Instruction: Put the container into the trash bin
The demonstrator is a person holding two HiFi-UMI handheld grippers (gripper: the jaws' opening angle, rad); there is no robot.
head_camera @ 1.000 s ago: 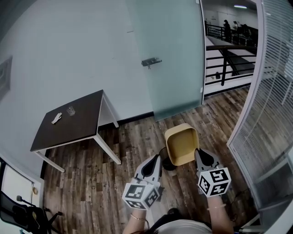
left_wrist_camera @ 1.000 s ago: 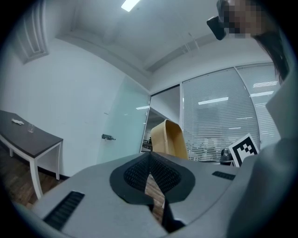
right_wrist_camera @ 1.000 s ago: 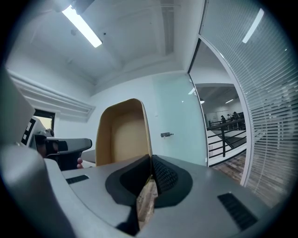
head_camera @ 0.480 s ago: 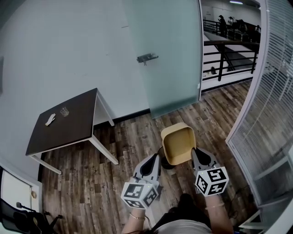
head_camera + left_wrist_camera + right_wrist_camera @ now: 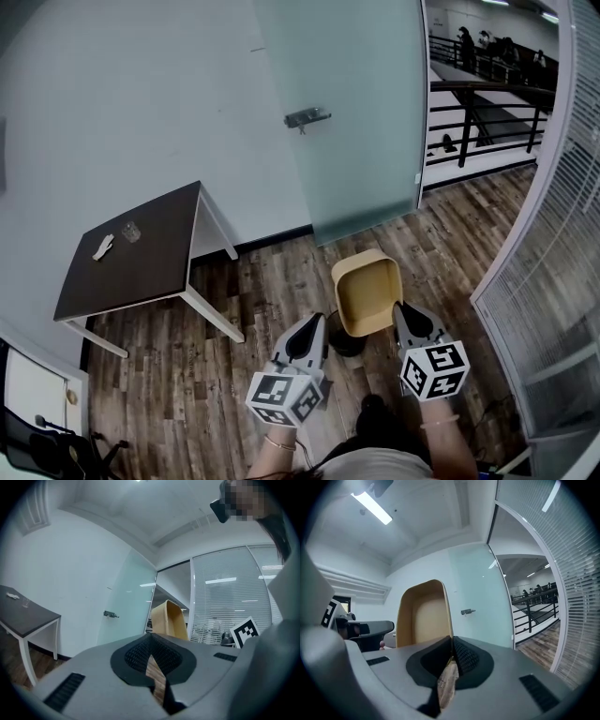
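Pinching one wall of the tan, open-topped rectangular container [image 5: 367, 295] between closed jaws, the right gripper [image 5: 401, 309] holds it in the air above the small black trash bin [image 5: 349, 345], apparently ready to drop it in. The left gripper [image 5: 314, 323], jaws together on nothing, hangs just beside.
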